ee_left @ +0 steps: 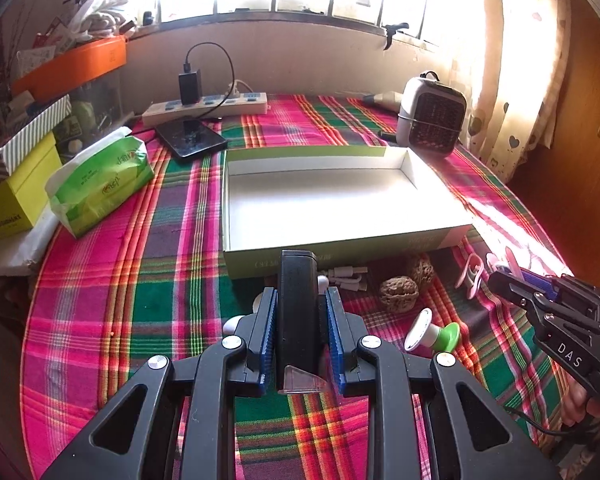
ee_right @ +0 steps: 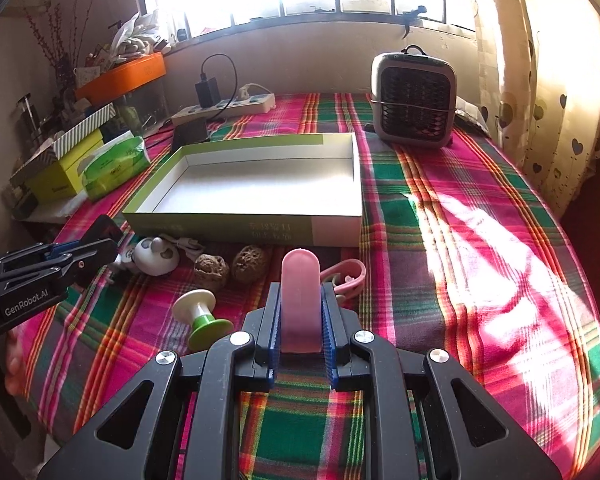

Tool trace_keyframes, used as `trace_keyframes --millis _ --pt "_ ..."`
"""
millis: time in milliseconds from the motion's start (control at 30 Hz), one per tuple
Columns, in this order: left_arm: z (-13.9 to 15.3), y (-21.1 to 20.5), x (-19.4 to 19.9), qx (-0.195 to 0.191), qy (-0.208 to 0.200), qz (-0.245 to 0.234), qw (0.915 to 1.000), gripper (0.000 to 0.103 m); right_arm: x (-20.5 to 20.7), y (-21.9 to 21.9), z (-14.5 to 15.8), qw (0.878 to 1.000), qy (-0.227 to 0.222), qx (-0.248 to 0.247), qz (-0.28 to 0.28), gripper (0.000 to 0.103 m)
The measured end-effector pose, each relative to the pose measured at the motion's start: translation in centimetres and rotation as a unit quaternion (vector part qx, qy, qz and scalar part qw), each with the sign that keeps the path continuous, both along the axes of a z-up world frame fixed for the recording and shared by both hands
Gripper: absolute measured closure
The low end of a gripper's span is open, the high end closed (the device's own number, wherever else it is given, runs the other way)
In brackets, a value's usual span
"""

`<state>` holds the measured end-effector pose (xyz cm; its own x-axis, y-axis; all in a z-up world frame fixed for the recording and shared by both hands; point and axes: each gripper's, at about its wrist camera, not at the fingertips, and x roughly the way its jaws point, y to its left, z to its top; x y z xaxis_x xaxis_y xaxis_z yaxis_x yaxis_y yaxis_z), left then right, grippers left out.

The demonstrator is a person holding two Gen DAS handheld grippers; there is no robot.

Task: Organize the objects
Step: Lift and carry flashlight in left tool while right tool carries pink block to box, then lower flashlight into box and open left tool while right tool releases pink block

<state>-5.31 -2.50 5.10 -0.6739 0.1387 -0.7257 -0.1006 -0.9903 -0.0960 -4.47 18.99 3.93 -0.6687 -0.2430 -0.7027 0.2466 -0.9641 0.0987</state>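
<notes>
The left gripper (ee_left: 301, 312) is closed on a black block, its blue-padded fingers (ee_left: 269, 320) pressing both sides, and hovers low near the table's front edge. The right gripper (ee_right: 301, 312) is clamped on a pink flat piece, its pads (ee_right: 327, 320) tight against it, also above the front edge, to the right of the left one. Both point toward the far edge, roughly level.

Box (ee_left: 340, 252) side lettering too blurred to read, phone (ee_right: 188, 134) half hidden behind box rim
</notes>
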Motion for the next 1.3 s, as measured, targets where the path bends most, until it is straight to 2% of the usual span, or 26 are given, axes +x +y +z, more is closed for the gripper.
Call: trace_keyframes --millis 333,667,967,1300 --pt "1.1 0.1 -3.2 0.012 0.002 -0.007 0.9999 0.082 -3.0 -0.6 1.4 1.000 -0.001 -0.002 0.014 0.084" --pt "1.1 -0.5 -7.2 0.007 -0.002 -0.001 1.0000 0.082 -7.3 -1.2 2.1 1.000 -0.013 0.002 0.026 0.084" --pt "0.3 -1.0 -10.8 0.008 -0.018 0.007 0.9998 0.082 -11.5 -1.6 1.3 0.999 -0.036 0.011 0.023 0.084" --pt "-1.3 -1.1 -14.7 -0.009 -0.039 0.012 0.9991 0.082 -16.2 -1.5 -0.9 0.997 -0.070 0.025 0.010 0.084"
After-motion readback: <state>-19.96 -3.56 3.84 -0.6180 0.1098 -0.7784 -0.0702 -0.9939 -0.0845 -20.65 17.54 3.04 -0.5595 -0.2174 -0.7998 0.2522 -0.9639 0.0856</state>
